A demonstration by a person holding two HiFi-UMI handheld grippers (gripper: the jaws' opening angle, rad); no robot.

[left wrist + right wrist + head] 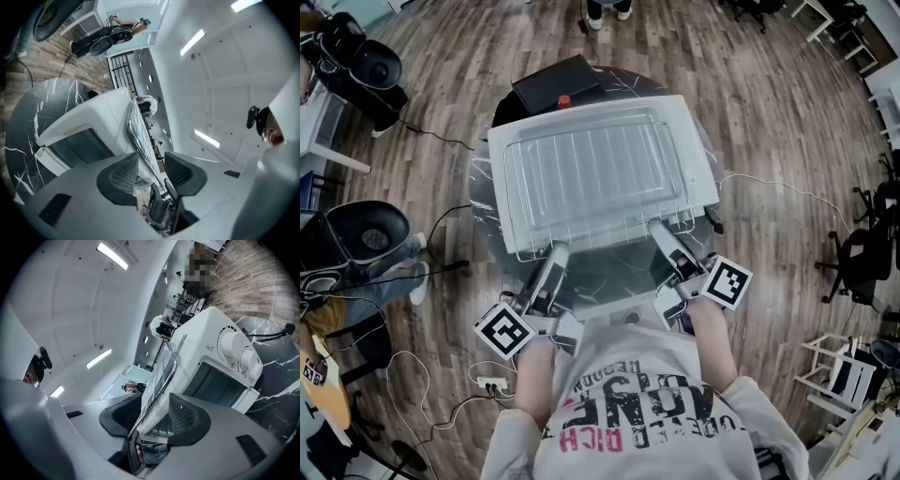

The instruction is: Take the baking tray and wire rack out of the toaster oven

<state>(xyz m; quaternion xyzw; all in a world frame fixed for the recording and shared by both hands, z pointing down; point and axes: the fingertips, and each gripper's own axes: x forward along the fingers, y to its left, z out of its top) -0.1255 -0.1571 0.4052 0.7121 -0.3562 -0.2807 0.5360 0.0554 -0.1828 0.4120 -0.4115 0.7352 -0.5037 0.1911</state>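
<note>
Atop toaster oven (699, 164): wire rack (591, 173); L gripper (555, 251), R gripper (661, 229) jaws apart.

Your left gripper (150, 165) and right gripper (157, 416) are smooth, pale grey shells. Each jaw ends in a rounded dark pad (123, 176) with a fine mesh texture. To the outer side of the jaws, a dark rectangular slot (55, 209) is cut into each shell. Behind the jaws, each gripper carries a cube (504, 330) faced with black-and-white square markers. You wear a light grey shirt (637, 361) printed with dark block letters and a shorter line of red ones. Its sleeves (769, 422) are the same pale grey.
</note>
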